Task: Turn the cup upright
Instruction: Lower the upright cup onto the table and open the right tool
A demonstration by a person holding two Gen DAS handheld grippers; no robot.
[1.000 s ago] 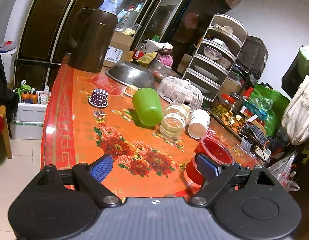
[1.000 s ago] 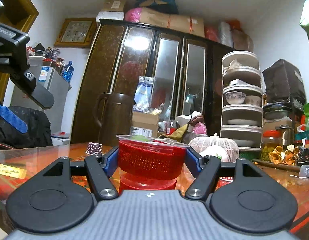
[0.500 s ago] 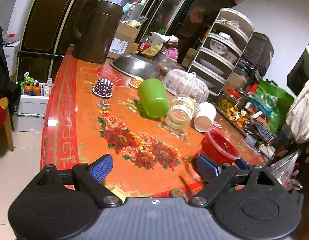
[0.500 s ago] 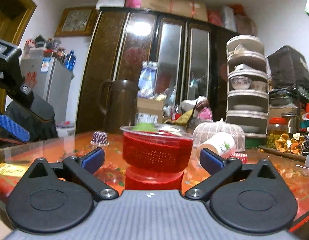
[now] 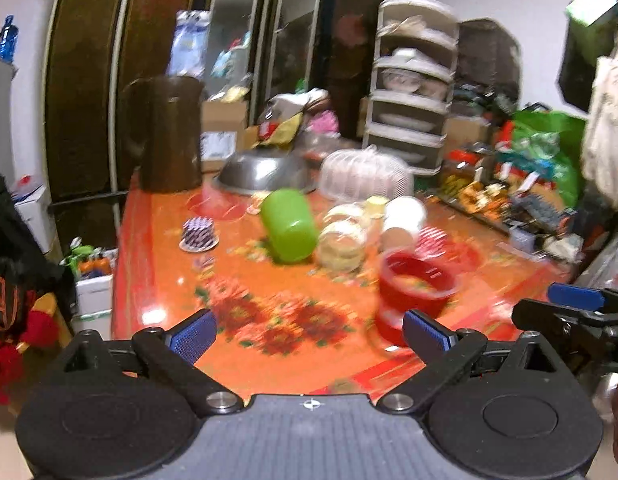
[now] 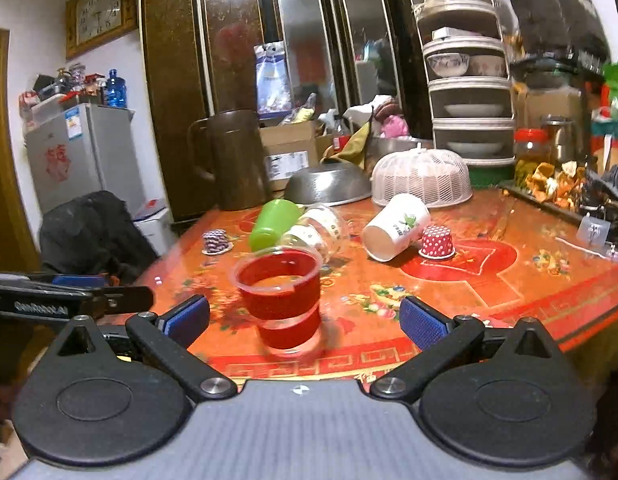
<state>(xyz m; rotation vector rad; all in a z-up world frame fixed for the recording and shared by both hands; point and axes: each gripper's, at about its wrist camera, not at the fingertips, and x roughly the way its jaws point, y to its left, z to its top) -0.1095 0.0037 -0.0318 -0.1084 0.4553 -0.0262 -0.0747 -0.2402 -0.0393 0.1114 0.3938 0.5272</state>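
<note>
A clear plastic cup with a red sleeve (image 6: 283, 300) stands upright near the front edge of the orange flowered table (image 6: 469, 280); it also shows in the left wrist view (image 5: 413, 292). My right gripper (image 6: 305, 322) is open and empty, drawn back just in front of the cup. My left gripper (image 5: 309, 330) is open and empty, to the cup's left. A green cup (image 6: 271, 220), a clear jar (image 6: 319, 232) and a white paper cup (image 6: 397, 226) lie on their sides further back. The green cup (image 5: 289, 228) shows in the left wrist view too.
A steel bowl (image 6: 329, 188) and a white mesh food cover (image 6: 423, 178) sit upside down at the back. A brown jug (image 6: 233, 160) stands back left. Small dotted cups (image 6: 437, 242) (image 6: 215, 242) sit mouth down. Clutter lines the table's right edge.
My right gripper opened and let go of the red cup, then pulled back and rose. The cup stays upright on the table. My left gripper swung and its view is blurred.
</note>
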